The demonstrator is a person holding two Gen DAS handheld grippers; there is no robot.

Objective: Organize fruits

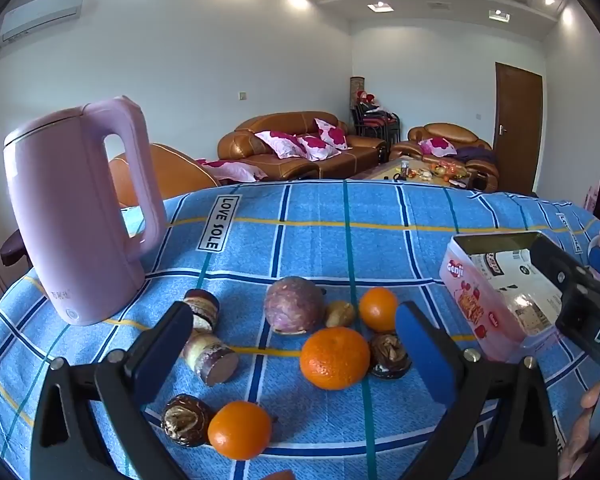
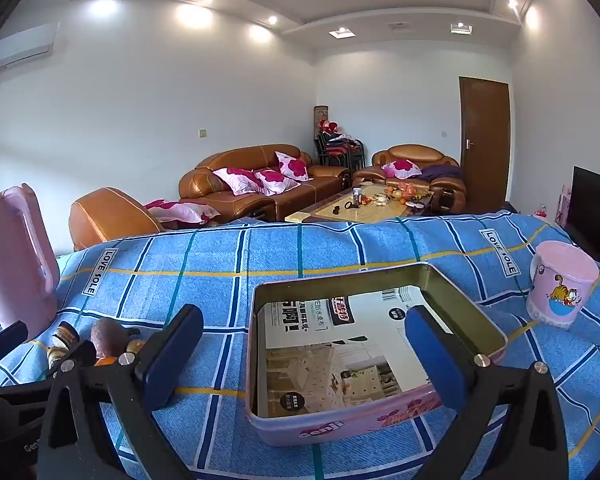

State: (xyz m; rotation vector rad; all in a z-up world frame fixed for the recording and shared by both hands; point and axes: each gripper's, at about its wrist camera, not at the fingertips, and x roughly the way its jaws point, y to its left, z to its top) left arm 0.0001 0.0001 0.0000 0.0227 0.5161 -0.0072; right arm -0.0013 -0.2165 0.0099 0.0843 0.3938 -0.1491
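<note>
Left hand-held gripper [image 1: 292, 344] spread wide, clamped on nothing, tilted down over the fruit on the blue checked table [image 1: 320, 236]. Between its fingers: large orange [image 1: 335, 358], purple round fruit [image 1: 295, 304] just beyond, small orange [image 1: 378, 309] to the right, another orange [image 1: 239, 430] nearest. Pink kettle [image 1: 74, 216] ahead-left. Right hand-held gripper [image 2: 304, 352] likewise apart and empty, hovering over the open pink tin [image 2: 340, 424], its right finger above the tin's inside. Pink cup [image 2: 562, 284] ahead-right.
</note>
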